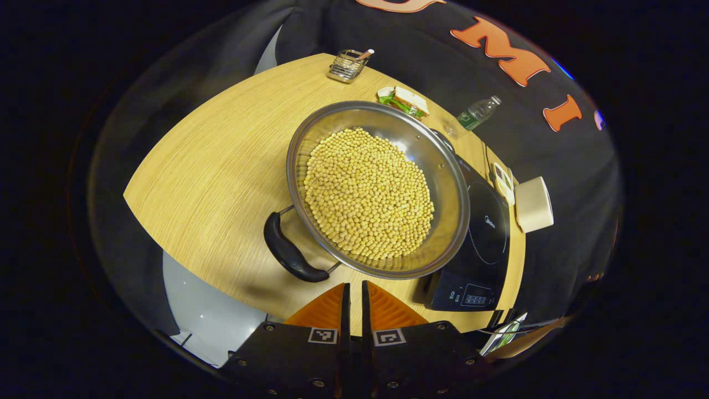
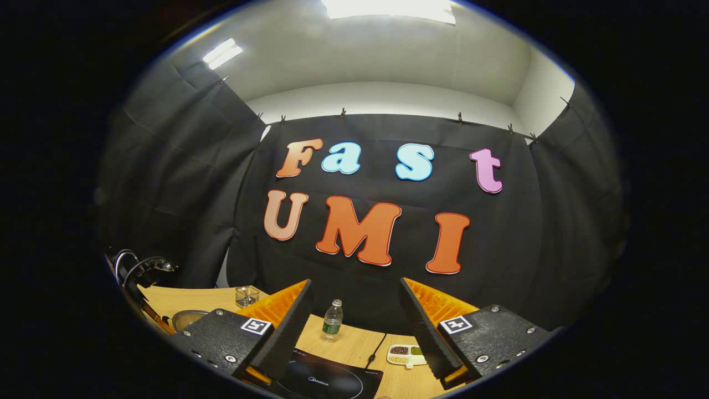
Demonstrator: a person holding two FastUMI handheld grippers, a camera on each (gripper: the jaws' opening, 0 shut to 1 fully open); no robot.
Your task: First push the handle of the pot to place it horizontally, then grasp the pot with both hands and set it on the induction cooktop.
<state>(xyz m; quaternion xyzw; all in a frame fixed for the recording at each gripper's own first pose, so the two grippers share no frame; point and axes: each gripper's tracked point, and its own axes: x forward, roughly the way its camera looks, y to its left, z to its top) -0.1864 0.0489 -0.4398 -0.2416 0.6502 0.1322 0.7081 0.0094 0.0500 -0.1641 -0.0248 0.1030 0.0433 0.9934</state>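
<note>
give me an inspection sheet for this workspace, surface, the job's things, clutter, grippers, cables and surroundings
Surface: wooden table, light grain, bare on the near side.
Job's things: steel pot full of yellow beans, resting partly over the induction cooktop; its black handle points toward the left hand-held gripper.
Clutter: wire holder, sandwich, water bottle, divided snack dish, cream box.
Grippers: left hand-held gripper shut, empty, just short of the handle; right hand-held gripper open, raised above the cooktop.
Cables: thin black cord on the table behind the cooktop.
Surroundings: black cloth wall, ceiling lights.
</note>
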